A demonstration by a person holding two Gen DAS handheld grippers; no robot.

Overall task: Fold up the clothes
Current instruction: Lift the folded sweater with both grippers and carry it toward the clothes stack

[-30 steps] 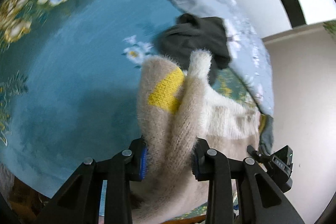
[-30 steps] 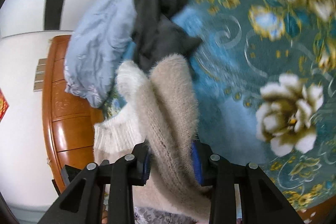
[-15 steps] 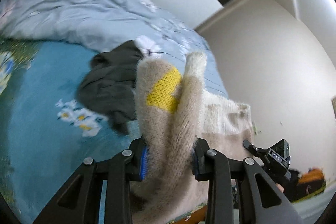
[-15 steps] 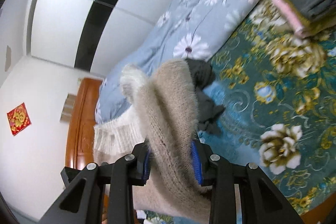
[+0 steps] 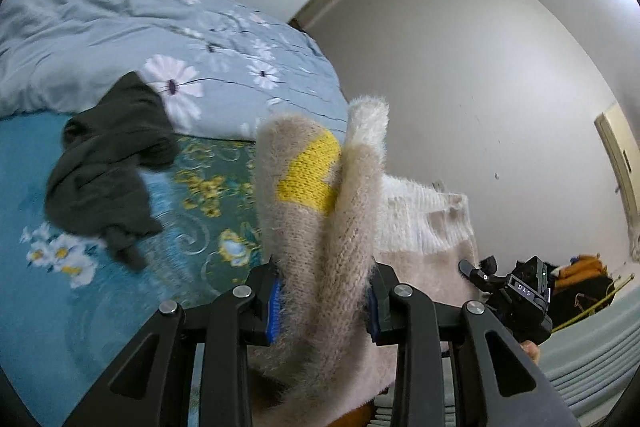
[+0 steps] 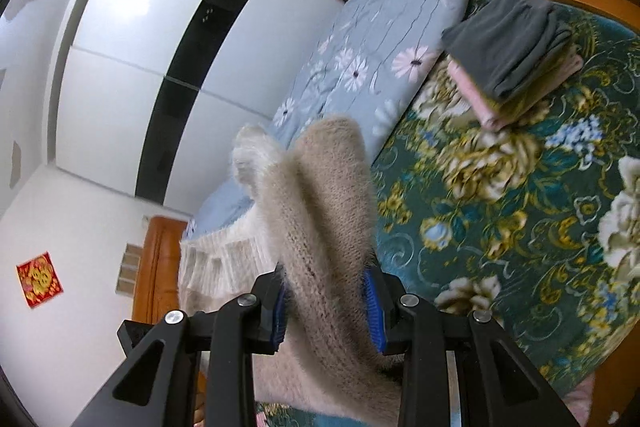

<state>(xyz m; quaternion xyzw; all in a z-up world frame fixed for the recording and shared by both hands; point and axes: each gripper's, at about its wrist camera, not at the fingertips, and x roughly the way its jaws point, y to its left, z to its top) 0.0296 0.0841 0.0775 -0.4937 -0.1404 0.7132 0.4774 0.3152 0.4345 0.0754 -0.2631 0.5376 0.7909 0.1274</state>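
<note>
Sweater (image 5: 320, 227) pinched between both grippers' fingers (image 6: 370, 303).

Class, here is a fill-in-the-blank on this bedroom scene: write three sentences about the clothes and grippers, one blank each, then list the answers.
1. Both the left gripper and the right gripper are shut on the fuzzy beige ____.
2. The knitted patch on that garment is ____ in colour.
3. The top garment of the folded stack on the bed is ____.

Missing words: sweater; yellow; grey
</note>
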